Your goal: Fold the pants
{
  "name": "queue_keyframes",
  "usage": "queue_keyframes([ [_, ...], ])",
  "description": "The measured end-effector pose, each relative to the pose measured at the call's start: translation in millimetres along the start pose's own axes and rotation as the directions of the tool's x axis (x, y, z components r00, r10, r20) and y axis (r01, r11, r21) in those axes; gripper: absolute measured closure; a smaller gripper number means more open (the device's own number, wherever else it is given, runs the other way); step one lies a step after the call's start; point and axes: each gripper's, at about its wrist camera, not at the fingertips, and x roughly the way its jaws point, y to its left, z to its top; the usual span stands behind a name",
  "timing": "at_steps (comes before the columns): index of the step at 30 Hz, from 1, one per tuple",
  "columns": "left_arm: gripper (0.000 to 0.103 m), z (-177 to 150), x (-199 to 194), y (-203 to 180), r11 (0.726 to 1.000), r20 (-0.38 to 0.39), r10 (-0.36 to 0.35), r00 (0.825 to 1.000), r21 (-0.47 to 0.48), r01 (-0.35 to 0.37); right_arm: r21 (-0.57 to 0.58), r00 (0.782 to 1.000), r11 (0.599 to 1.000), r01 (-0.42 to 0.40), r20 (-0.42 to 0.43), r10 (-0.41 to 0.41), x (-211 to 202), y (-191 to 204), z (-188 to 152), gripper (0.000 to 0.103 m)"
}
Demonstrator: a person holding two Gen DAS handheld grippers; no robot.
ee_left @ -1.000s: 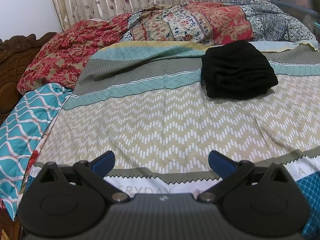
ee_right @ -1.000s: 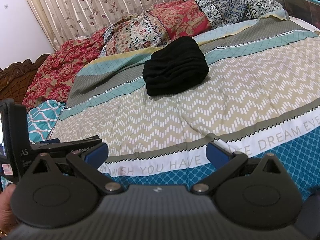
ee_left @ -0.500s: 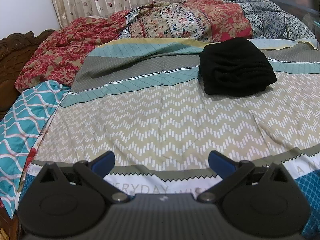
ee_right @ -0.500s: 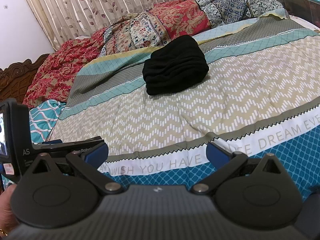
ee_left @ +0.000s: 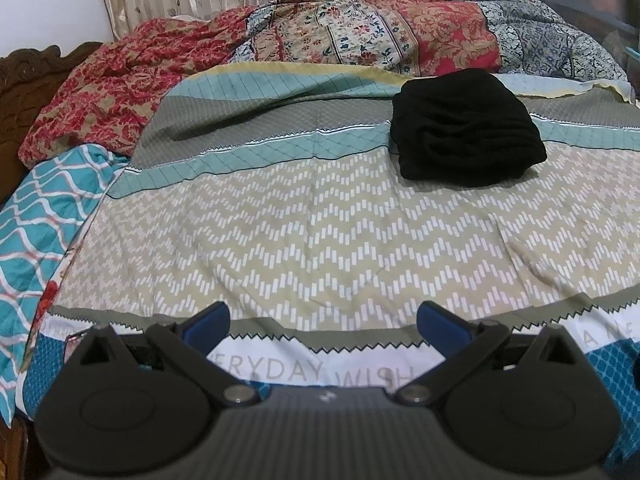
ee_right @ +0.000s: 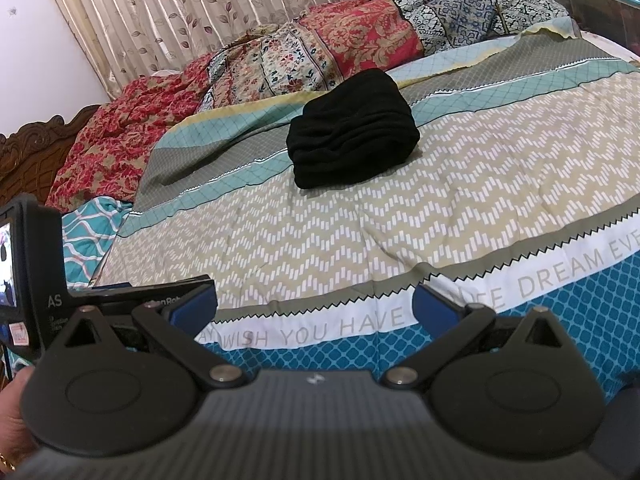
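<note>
Holding both tools over the near edge of the bed point(ee_left: 280, 240), you have nothing gripped. Your left tool point(ee_left: 322, 320) is spread wide, its blue fingertips point(ee_left: 208, 320) above the white lettered band of the bedspread. Your right tool point(ee_right: 316, 304) is spread wide too, empty, above the same band, with your left tool's body and your hand point(ee_right: 16, 412) showing beside it. Farther up the bed, the black pants point(ee_left: 466, 126) lie folded into a compact bundle on the bedspread's teal and grey stripes. Beyond the pants, a rumpled floral quilt point(ee_left: 360, 32) is heaped along the bed's far side, against the leaf-print curtain point(ee_right: 180, 12).
</note>
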Motion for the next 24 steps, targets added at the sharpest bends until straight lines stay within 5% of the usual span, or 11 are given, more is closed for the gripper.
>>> queue_keyframes([
  [24, 0.0, 0.1, 2.8, -1.6, 0.999, -0.036, -0.049, 0.998, -0.026, 0.048, 0.002, 1.0, 1.0, -0.001, 0.006, 0.001, -0.6, -5.1, 2.7, 0.0],
])
